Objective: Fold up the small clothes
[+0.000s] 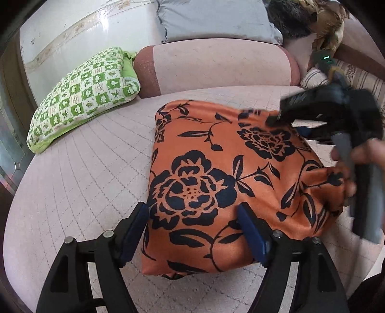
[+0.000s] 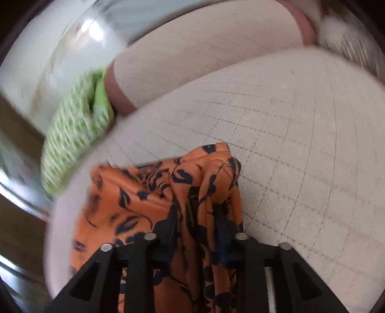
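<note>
An orange cloth with black flowers [image 1: 216, 168] lies folded on the pale quilted bed. My left gripper [image 1: 196, 221] stands open over its near left part. One blue pad sits at the cloth's left edge and the other rests on top of it. My right gripper [image 1: 284, 120], blurred and held by a hand [image 1: 365, 154], is at the cloth's far right edge. In the right wrist view the orange cloth [image 2: 149, 207] is bunched into upright folds between the jaws of the right gripper [image 2: 197, 216]. These are shut on the cloth, which hides the pads.
A green checked pillow [image 1: 81, 96] lies at the far left of the bed. A pink bolster [image 1: 216, 65] and a grey pillow [image 1: 216, 19] lie behind the cloth. A striped cushion [image 1: 315, 79] is at the far right. The quilted bed cover [image 2: 300, 144] spreads to the right.
</note>
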Action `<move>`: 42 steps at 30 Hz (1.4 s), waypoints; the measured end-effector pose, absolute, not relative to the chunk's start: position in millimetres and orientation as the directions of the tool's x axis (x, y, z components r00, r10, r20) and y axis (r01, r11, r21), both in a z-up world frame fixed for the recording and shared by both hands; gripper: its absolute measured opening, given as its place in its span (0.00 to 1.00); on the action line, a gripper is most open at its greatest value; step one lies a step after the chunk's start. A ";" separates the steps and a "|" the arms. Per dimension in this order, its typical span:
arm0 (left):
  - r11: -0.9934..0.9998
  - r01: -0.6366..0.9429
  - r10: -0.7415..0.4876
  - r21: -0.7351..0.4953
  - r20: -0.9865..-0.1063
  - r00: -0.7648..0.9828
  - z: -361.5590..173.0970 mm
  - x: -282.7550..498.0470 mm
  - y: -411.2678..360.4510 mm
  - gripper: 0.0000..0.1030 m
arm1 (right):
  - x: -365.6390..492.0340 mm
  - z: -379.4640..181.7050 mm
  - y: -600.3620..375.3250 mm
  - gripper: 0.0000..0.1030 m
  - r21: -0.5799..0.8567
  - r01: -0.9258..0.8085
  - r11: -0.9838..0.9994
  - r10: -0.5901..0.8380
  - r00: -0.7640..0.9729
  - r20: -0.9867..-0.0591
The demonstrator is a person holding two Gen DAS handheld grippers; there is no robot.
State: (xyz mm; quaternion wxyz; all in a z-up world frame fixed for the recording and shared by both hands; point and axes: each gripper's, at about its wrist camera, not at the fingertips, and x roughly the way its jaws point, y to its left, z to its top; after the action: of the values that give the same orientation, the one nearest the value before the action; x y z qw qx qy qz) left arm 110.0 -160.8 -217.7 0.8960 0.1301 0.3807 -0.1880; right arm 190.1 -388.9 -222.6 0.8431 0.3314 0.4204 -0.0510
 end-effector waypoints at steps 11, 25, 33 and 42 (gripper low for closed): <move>0.922 0.386 -0.270 -0.006 -0.724 0.634 -213.2 120.5 -140.7 0.75 | 106.7 -163.9 -358.5 0.67 0.604 0.141 0.784 0.302 0.764 -0.570; 0.928 0.372 -0.267 -0.007 -0.711 0.651 -207.9 123.1 -132.2 0.75 | 113.6 -204.2 -372.5 0.59 0.653 0.299 0.696 0.360 0.642 -0.677; 0.901 0.417 -0.381 -0.119 -0.676 0.630 -182.0 152.5 -89.1 0.83 | 110.7 -209.1 -403.0 0.75 0.671 0.341 0.658 0.377 0.623 -0.686; 0.787 0.364 -0.606 -0.498 -0.734 0.306 -241.2 222.1 -76.4 0.83 | 135.0 -253.3 -407.4 0.77 0.751 0.338 0.567 0.515 0.567 -0.643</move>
State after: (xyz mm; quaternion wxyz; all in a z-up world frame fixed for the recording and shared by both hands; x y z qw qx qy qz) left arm 222.1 -76.4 -241.2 0.7991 -0.1200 0.5049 -0.3037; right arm 135.0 -407.4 -253.3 0.7553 0.4614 0.4618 0.0587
